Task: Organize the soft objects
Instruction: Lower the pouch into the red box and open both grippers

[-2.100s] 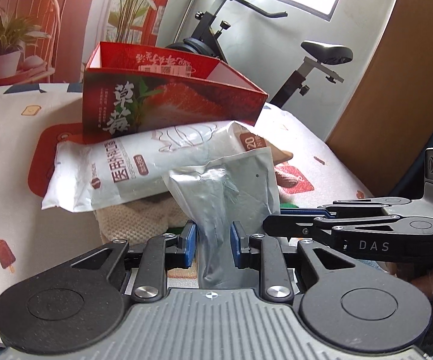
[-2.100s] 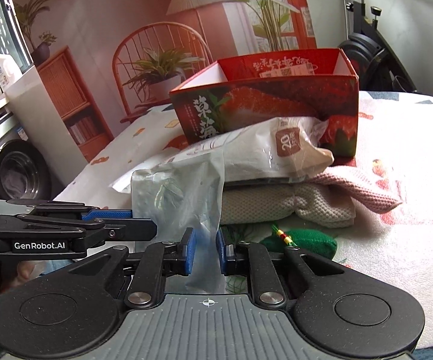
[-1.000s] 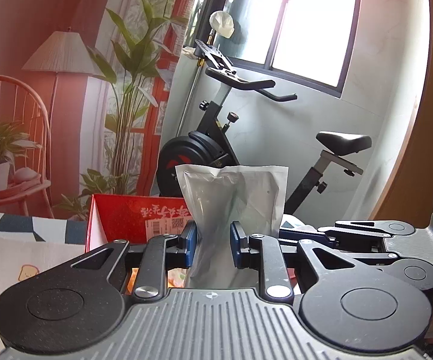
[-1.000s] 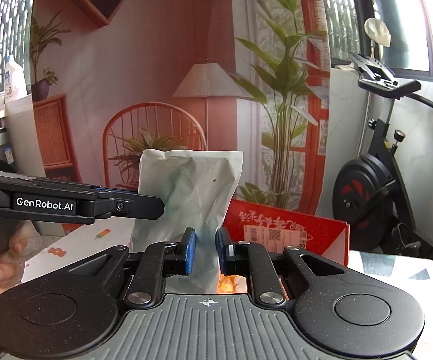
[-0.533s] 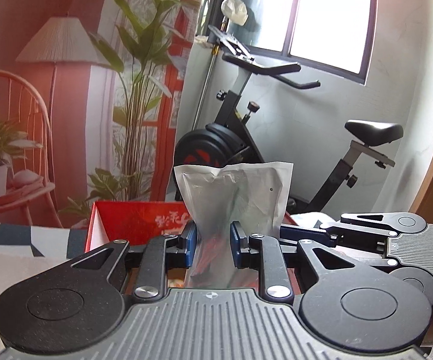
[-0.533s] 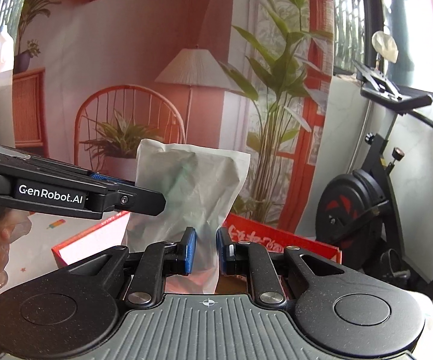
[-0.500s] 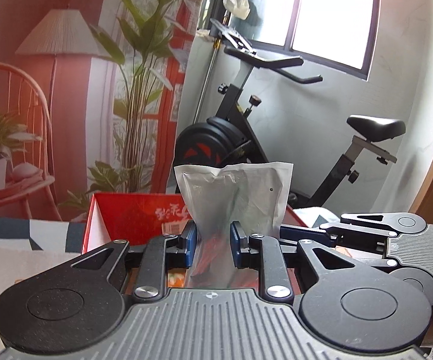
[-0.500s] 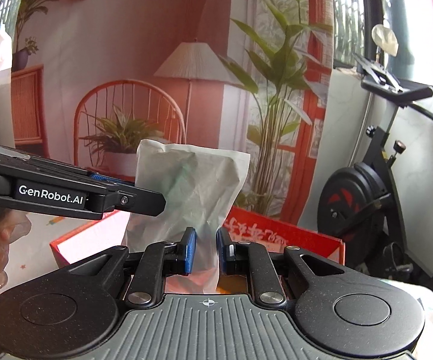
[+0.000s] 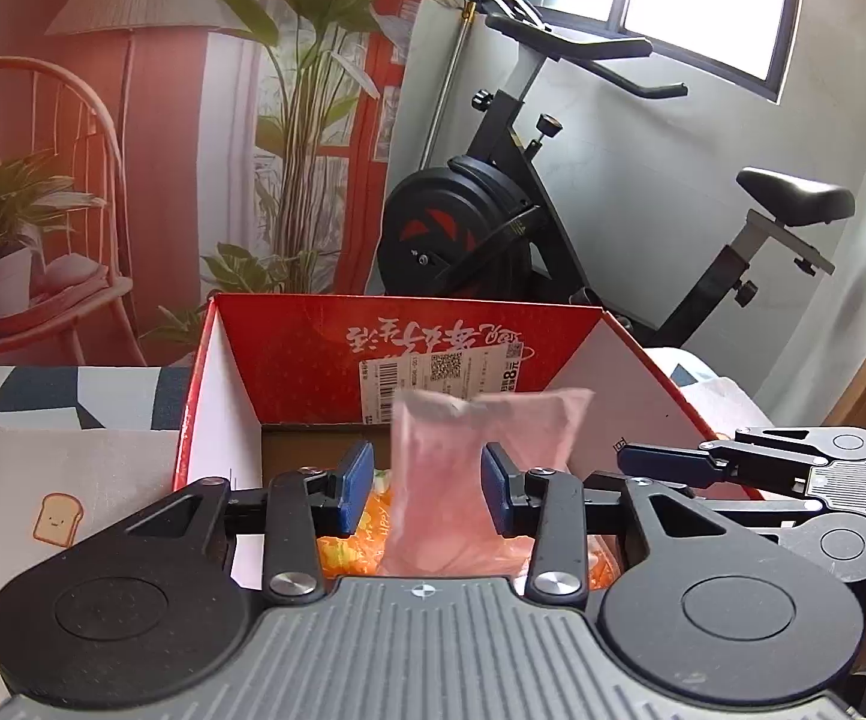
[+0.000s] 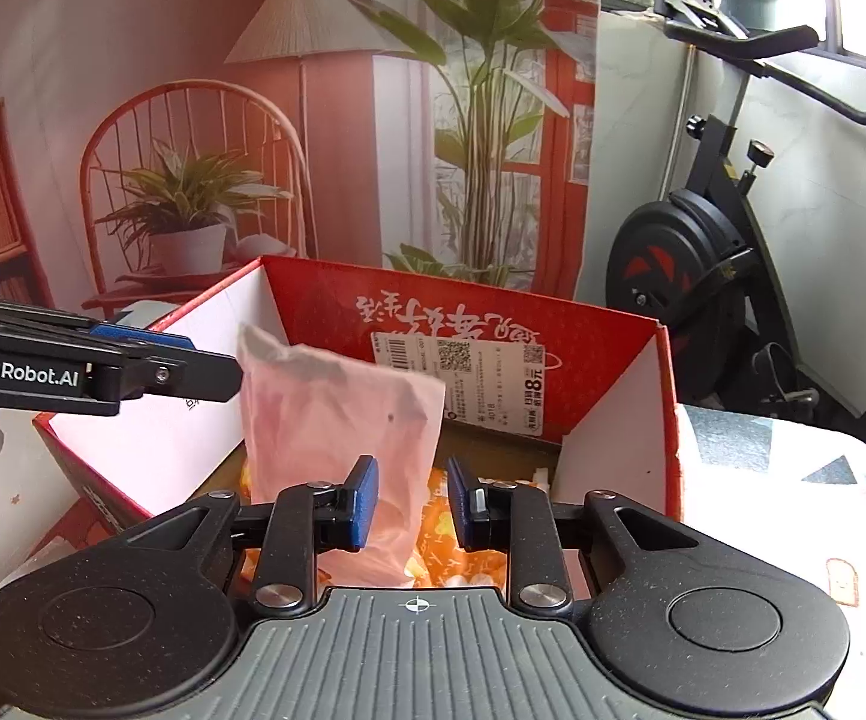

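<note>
A pale, translucent soft pouch point(image 9: 469, 474) is blurred and falls upright into the open red cardboard box point(image 9: 289, 372). It also shows in the right wrist view point(image 10: 331, 438), over the same box point(image 10: 613, 354). My left gripper point(image 9: 427, 489) is open, with its pads on either side of the pouch and apart from it. My right gripper point(image 10: 412, 501) is open too, with the pouch just left of its gap. An orange patterned item point(image 10: 469, 552) lies on the box floor.
The box stands on a table with a printed cloth point(image 9: 49, 468). An exercise bike point(image 9: 523, 210) stands behind the box. A backdrop with a lamp, chair and plants fills the left. Each gripper shows beside the other, left one in the right wrist view point(image 10: 97, 372).
Both grippers opened and let go of the pouch, which now drops into the box. Both views tipped down, so the box interior shows.
</note>
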{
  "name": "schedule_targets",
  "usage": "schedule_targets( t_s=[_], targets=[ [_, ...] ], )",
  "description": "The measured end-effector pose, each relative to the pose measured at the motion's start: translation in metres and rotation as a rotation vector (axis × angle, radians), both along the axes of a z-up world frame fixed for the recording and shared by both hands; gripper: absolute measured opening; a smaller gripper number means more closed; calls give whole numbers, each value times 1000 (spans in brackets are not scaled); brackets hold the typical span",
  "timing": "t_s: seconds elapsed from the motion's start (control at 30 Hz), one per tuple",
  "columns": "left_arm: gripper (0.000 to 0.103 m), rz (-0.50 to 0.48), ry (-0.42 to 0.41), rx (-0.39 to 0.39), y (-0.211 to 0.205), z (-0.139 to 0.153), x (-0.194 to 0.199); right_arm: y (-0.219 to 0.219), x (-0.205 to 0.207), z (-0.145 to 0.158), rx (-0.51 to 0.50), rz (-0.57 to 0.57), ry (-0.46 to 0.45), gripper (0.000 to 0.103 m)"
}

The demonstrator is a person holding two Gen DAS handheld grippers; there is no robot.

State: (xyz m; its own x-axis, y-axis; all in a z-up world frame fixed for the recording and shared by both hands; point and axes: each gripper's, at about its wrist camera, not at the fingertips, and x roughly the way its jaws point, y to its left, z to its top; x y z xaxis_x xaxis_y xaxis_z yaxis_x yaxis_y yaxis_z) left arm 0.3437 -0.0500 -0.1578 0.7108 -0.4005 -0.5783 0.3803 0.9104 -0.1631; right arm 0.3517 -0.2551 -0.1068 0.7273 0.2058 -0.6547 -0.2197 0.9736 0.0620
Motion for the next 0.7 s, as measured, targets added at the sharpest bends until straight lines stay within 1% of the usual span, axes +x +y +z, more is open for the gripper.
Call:
schedule_targets(
  t_s=[0.13,0.33,0.47,0.57,0.7],
  targets=[
    [42,2,-25,20,5,9,-15,-8,-13,12,18,-25,-22,27],
    [41,-13,-49,15,8,15,-49,-16,-43,25,48,-38,-35,27],
    [41,-20,-75,40,10,16,-78,-18,-69,30,64,-47,-41,27],
    [41,-17,-76,33,16,15,-100,-19,-90,33,75,-53,-48,27],
    [41,-9,-81,43,20,11,-128,-22,-117,39,74,-71,-75,27]
  ],
)
